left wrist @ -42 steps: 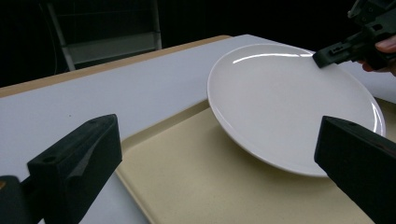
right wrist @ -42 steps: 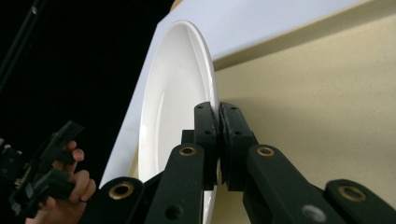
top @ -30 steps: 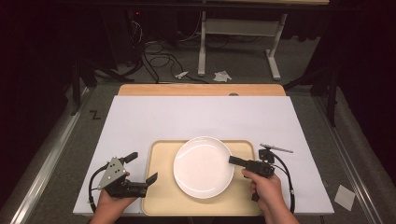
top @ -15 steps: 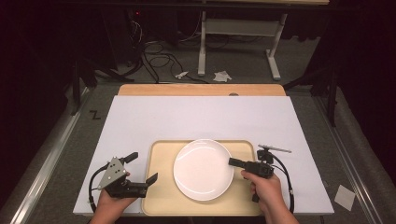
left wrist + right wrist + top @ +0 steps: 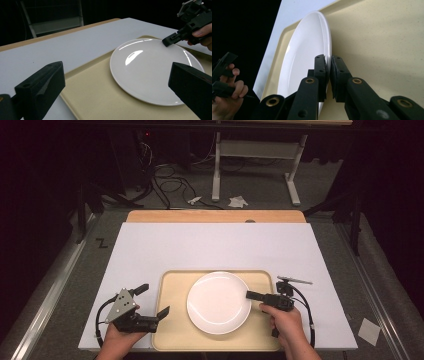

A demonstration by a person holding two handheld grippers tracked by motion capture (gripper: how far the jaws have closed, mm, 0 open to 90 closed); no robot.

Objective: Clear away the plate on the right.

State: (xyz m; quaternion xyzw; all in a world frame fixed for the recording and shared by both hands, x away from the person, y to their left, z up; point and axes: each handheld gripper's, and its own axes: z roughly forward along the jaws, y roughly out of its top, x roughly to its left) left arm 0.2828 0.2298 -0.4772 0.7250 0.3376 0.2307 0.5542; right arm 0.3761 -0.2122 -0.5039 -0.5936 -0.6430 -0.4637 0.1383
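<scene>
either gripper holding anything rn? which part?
Right gripper pinches the round white plate by its right rim. Left gripper is open, holding nothing.

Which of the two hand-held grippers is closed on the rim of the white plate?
The right hand-held gripper: its jaws pinch the plate rim. The left hand-held gripper stands open beside the tray.
</scene>
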